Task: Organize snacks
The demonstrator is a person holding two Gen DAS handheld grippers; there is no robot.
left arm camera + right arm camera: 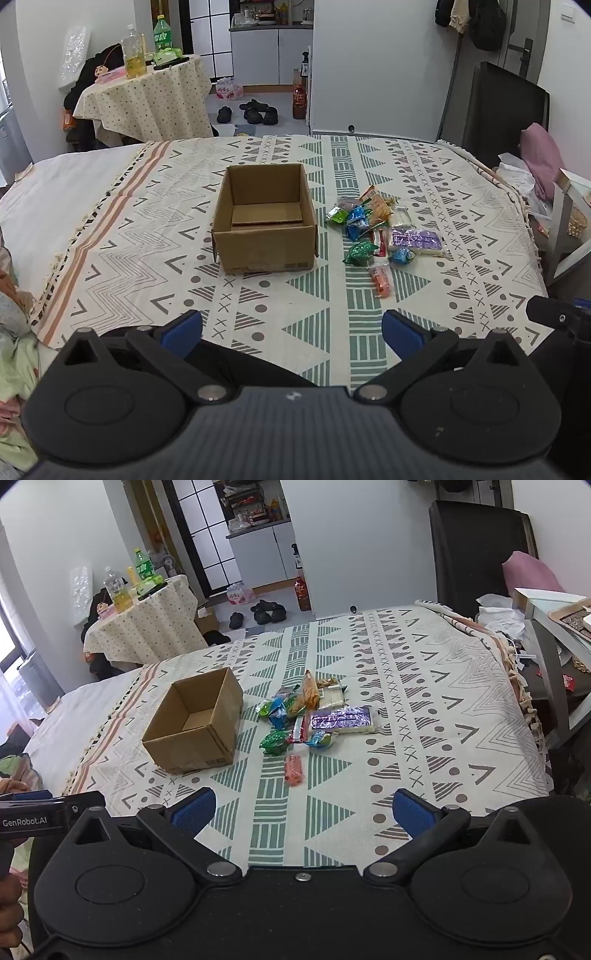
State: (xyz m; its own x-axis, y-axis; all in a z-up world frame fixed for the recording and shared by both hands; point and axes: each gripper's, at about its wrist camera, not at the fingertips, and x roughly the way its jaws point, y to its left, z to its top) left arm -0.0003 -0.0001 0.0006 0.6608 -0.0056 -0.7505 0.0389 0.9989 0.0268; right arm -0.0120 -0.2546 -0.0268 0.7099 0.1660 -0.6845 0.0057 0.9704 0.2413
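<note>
An open cardboard box (264,221) (195,725) stands on the patterned bedspread, holding only a loose cardboard sheet. To its right lies a heap of several snack packets (384,230) (314,716): a purple-labelled pack (415,240) (341,718), green, blue and orange wrappers, and an orange-red packet (382,280) (293,770) nearest me. My left gripper (291,330) hovers open over the near bedspread, well short of the box. My right gripper (303,810) is also open and holds nothing, short of the packets.
The bedspread (147,236) covers a bed with open cloth around the box. A round table (147,99) with bottles stands beyond the far edge, shoes (255,110) on the floor. A white side table (554,627) and pink cloth sit at right. Clothes lie at left.
</note>
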